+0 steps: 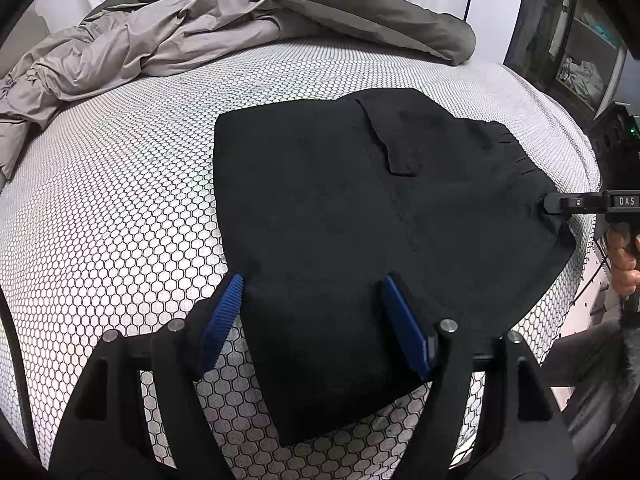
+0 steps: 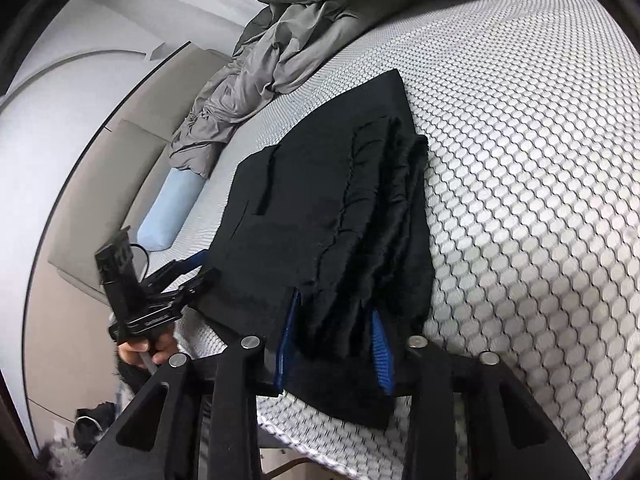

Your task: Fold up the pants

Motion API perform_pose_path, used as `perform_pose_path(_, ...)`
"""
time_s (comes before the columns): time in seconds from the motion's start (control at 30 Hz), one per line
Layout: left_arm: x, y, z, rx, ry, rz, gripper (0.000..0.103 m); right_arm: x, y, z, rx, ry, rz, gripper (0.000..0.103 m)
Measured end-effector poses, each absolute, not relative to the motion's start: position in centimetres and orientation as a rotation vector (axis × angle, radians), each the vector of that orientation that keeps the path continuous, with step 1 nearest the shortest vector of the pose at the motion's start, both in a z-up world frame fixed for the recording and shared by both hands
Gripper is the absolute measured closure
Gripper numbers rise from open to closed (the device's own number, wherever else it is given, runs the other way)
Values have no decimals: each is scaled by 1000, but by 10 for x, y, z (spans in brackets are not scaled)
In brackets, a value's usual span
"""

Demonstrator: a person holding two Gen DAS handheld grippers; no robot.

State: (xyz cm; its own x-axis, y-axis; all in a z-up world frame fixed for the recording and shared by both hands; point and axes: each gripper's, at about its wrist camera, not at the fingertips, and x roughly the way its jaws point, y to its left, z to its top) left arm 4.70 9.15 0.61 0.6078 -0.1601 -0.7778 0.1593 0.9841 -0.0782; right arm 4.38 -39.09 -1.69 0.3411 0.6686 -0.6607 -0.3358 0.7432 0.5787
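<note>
pants [image 1: 340, 208]: black, folded flat on honeycomb-patterned mattress [image 1: 120, 200] | left gripper [image 1: 312, 312]: jaws apart astride one near edge, not pinching | right gripper [image 2: 334, 340]: clamped on gathered waistband end

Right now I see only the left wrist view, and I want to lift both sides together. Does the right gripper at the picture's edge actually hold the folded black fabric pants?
Observer: Yes. In the right wrist view, the right gripper has its blue ribbed pads closed on the bunched edge of the black pants.
Operator: How many layers is it pinching?
Observer: Several stacked layers sit between the pads, but I cannot make out an exact count.
Operator: Anything at the far side of the bed?
Observer: A light blue cushion lies at the edge of the white honeycomb-patterned mattress, against a beige padded panel.
</note>
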Motion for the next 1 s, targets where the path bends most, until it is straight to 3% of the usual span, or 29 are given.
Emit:
perform_pose_path(0.07,46,93,7,-6,899,-188,34,36,-391,-6,373,999,685,85)
perform_pose_path(0.23,42,100,11,-39,896,-217,34,6,-397,14,359,949,723,85)
perform_pose_path(0.4,45,104,6,-74,927,-211,33,22,-401,-17,350,1055,608,70)
perform_pose_path(0.53,49,113,0,-157,950,-212,33,20,-413,5,378,908,581,38)
perform_pose_path(0.57,51,116,-3,-187,959,-215,33,24,-411,2,373,911,575,35)
perform_pose_path(0.63,54,118,-7,-228,963,-218,38,35,-406,-11,392,958,567,35)
perform_pose_path(0.7,55,115,-6,-222,940,-208,45,47,-398,-27,380,1005,551,47)
perform_pose_path(0.77,58,113,-2,-197,915,-188,52,53,-391,-27,382,994,550,68)
perform_pose_path(0.83,70,115,0,-205,911,-172,53,61,-387,-24,397,971,543,74)
perform_pose_path(1.0,90,116,-5,-217,921,-119,53,94,-386,-30,384,975,473,70)
